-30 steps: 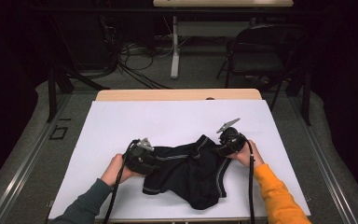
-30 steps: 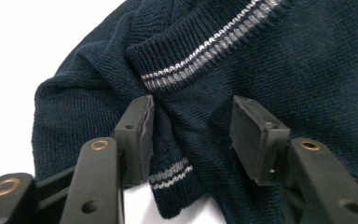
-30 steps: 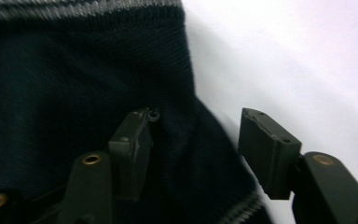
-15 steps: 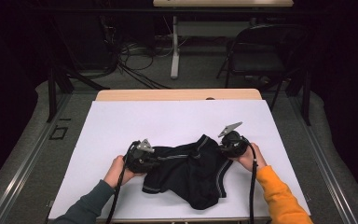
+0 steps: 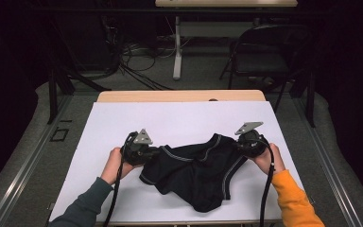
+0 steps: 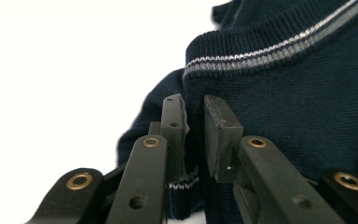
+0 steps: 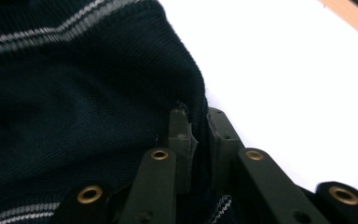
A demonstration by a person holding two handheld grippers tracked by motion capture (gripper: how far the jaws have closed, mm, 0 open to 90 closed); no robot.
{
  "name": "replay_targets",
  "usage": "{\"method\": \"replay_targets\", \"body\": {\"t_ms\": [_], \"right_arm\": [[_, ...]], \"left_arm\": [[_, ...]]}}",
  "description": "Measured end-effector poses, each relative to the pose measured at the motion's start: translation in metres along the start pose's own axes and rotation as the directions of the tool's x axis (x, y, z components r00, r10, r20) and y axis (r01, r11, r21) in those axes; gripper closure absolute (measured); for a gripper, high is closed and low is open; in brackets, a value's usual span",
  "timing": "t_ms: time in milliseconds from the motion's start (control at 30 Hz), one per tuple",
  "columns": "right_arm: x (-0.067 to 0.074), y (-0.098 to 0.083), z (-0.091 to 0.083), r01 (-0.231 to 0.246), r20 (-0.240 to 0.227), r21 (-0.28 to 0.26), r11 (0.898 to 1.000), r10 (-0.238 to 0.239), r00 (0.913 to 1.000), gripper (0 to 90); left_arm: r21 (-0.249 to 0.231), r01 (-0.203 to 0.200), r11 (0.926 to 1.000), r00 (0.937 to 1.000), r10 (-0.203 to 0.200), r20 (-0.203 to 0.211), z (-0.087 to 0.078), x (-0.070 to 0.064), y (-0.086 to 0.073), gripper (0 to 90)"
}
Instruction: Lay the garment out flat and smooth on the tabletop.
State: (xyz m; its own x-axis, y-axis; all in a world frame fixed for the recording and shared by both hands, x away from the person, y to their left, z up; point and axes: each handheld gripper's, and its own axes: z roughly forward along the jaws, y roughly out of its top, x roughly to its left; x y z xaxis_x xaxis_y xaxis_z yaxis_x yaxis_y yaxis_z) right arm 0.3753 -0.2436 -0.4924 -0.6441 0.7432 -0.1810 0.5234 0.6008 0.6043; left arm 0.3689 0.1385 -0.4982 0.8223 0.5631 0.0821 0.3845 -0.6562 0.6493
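On the white-covered table [image 5: 179,118] in the high view, a dark navy knitted garment with pale stripe trim [image 5: 196,172] lies crumpled, its long axis running sideways between the left gripper [image 5: 147,153] and right gripper [image 5: 238,144], one at each end of it. From the left gripper view, the jaws stand nearly closed, pinching a fold of the knit beside the striped hem. From the right gripper view, the jaws likewise clamp an edge. It looks soft, light and limp; ribbed edges seem the best hold.

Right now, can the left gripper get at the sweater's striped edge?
Likely yes: the left gripper already has a fold of the dark sweater between its jaws, with the striped edge just beyond and nothing between.
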Motion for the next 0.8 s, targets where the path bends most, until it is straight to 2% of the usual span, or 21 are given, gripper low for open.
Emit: {"method": "replay_targets", "body": {"t_ms": [33, 133, 167, 267, 367, 400, 433, 467, 633, 800], "right_arm": [[0.001, -0.001, 0.003, -0.004, 0.000, 0.010, 1.000, 0.004, 1.0000, 82.2], [0.004, -0.005, 0.022, 0.016, -0.009, 0.083, 0.996, -0.016, 0.9998, 81.4], [0.005, -0.007, 0.029, 0.020, -0.018, 0.110, 0.994, -0.018, 0.9997, 81.1], [0.006, -0.012, 0.043, 0.031, -0.038, 0.162, 0.986, -0.025, 0.9990, 78.3], [0.004, -0.014, 0.043, 0.010, -0.047, 0.147, 0.989, -0.004, 0.9989, 73.9], [0.003, -0.014, 0.042, 0.013, -0.052, 0.166, 0.986, -0.005, 0.9986, 72.7], [0.003, -0.015, 0.042, -0.001, -0.054, 0.166, 0.986, 0.010, 0.9985, 71.0], [0.001, -0.016, 0.043, 0.005, -0.057, 0.152, 0.988, 0.004, 0.9983, 68.9], [-0.003, -0.017, 0.042, -0.015, -0.064, 0.156, 0.988, 0.026, 0.9976, 60.9], [-0.007, -0.018, 0.039, -0.024, -0.066, 0.136, 0.990, 0.034, 0.9973, 56.5]], "left_arm": [[0.016, 0.005, 0.9999, 1.0000, -0.005, 0.001, 0.006, 0.003, 0.000, 77.8], [0.075, 0.029, 0.9967, 0.9980, -0.034, 0.054, 0.023, 0.011, -0.005, 73.0], [0.089, 0.037, 0.9953, 0.9965, -0.044, 0.072, 0.025, 0.012, -0.006, 68.6], [0.098, 0.051, 0.9938, 0.9952, -0.059, 0.078, 0.022, 0.013, -0.008, 54.0], [0.106, 0.064, 0.9923, 0.9935, -0.073, 0.087, 0.015, 0.013, -0.011, 41.5], [0.104, 0.073, 0.9919, 0.9920, -0.083, 0.095, 0.013, 0.013, -0.012, 39.3], [0.100, 0.081, 0.9917, 0.9915, -0.091, 0.093, 0.010, 0.014, -0.013, 37.7], [0.101, 0.081, 0.9916, 0.9921, -0.090, 0.088, 0.007, 0.014, -0.013, 36.0], [0.079, 0.081, 0.9935, 0.9934, -0.087, 0.074, -0.008, 0.014, -0.014, 31.1], [0.092, 0.079, 0.9926, 0.9921, -0.087, 0.090, -0.010, 0.009, -0.014, 25.5]]}}
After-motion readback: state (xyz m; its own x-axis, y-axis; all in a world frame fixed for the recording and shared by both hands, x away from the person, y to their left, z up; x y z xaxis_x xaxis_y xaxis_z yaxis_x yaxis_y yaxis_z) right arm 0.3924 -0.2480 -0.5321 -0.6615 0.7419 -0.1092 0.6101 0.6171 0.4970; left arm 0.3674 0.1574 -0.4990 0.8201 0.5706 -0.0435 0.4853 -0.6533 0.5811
